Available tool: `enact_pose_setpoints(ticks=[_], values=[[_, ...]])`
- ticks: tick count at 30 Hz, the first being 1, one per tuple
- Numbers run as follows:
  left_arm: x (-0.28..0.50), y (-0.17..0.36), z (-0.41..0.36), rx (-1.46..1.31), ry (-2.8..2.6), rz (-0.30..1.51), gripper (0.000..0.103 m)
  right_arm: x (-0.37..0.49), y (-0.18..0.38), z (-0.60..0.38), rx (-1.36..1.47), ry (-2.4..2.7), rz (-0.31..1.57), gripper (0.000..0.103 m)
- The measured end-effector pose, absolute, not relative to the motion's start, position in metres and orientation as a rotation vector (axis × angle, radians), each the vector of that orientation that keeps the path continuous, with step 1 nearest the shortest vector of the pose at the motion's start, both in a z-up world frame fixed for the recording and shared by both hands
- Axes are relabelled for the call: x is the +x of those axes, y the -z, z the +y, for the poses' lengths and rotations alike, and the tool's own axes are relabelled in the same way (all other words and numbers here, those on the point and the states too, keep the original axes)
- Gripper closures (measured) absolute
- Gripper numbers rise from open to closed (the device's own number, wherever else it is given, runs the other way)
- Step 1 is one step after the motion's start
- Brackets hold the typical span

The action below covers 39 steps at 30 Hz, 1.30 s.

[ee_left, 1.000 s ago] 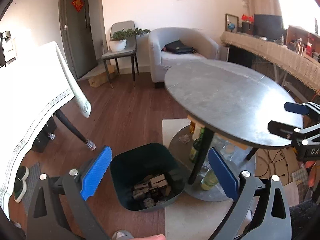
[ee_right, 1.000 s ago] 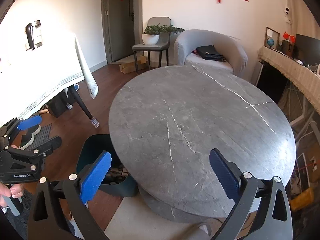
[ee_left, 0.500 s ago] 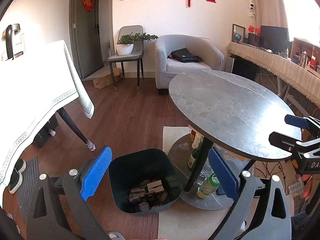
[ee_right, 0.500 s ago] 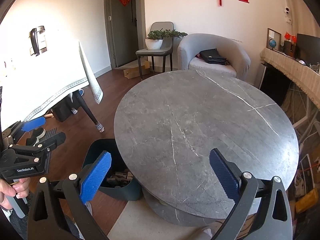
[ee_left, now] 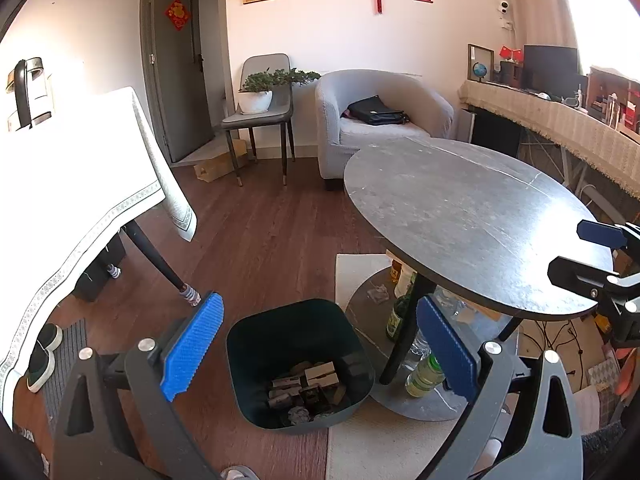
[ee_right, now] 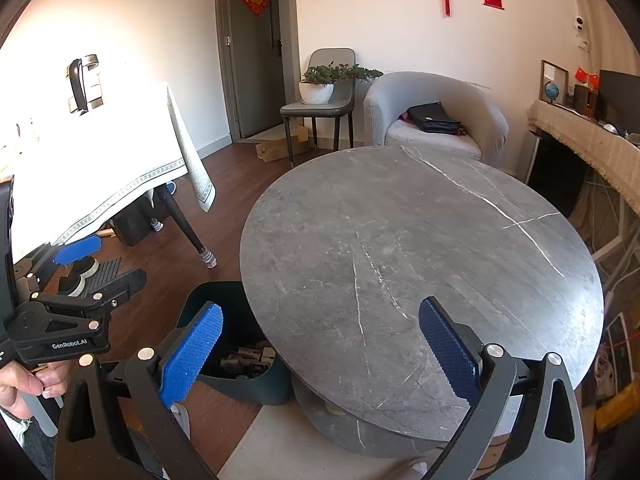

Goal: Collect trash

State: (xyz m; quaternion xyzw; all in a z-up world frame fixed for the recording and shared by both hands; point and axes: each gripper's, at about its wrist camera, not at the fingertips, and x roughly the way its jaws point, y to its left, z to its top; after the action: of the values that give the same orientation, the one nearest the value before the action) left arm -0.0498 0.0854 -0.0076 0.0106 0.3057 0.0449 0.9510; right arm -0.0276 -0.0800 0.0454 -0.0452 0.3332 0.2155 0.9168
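Note:
A dark green trash bin (ee_left: 300,360) stands on the wood floor beside the round grey table (ee_left: 472,216). Several scraps of trash (ee_left: 308,392) lie in its bottom. My left gripper (ee_left: 320,344) is open and empty, held above the bin. My right gripper (ee_right: 320,344) is open and empty, held above the near edge of the round table (ee_right: 420,256). The bin (ee_right: 236,360) shows partly under the table's left edge in the right wrist view. The right gripper also shows at the right edge of the left wrist view (ee_left: 592,256), and the left gripper at the left of the right wrist view (ee_right: 92,268).
Bottles (ee_left: 424,372) stand on the table's lower base (ee_left: 420,400). A pale rug (ee_left: 380,448) lies under it. A white-clothed table (ee_left: 80,184) is at the left. A chair with a plant (ee_left: 260,108), an armchair (ee_left: 380,120) and a long counter (ee_left: 560,120) stand behind.
Both grippers have pulled back and risen, so the bin and table look farther away. Both grippers stay open and empty.

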Motion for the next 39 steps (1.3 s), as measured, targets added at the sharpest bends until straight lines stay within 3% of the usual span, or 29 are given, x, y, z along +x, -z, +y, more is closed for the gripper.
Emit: enact_pose_setpoints(ticks=[39], values=[[-0.043, 0.0136, 0.0907, 0.006, -0.088, 0.648, 0.004, -0.0299, -0.042, -0.0738, -0.122, -0.452, 0.694, 0.004]])
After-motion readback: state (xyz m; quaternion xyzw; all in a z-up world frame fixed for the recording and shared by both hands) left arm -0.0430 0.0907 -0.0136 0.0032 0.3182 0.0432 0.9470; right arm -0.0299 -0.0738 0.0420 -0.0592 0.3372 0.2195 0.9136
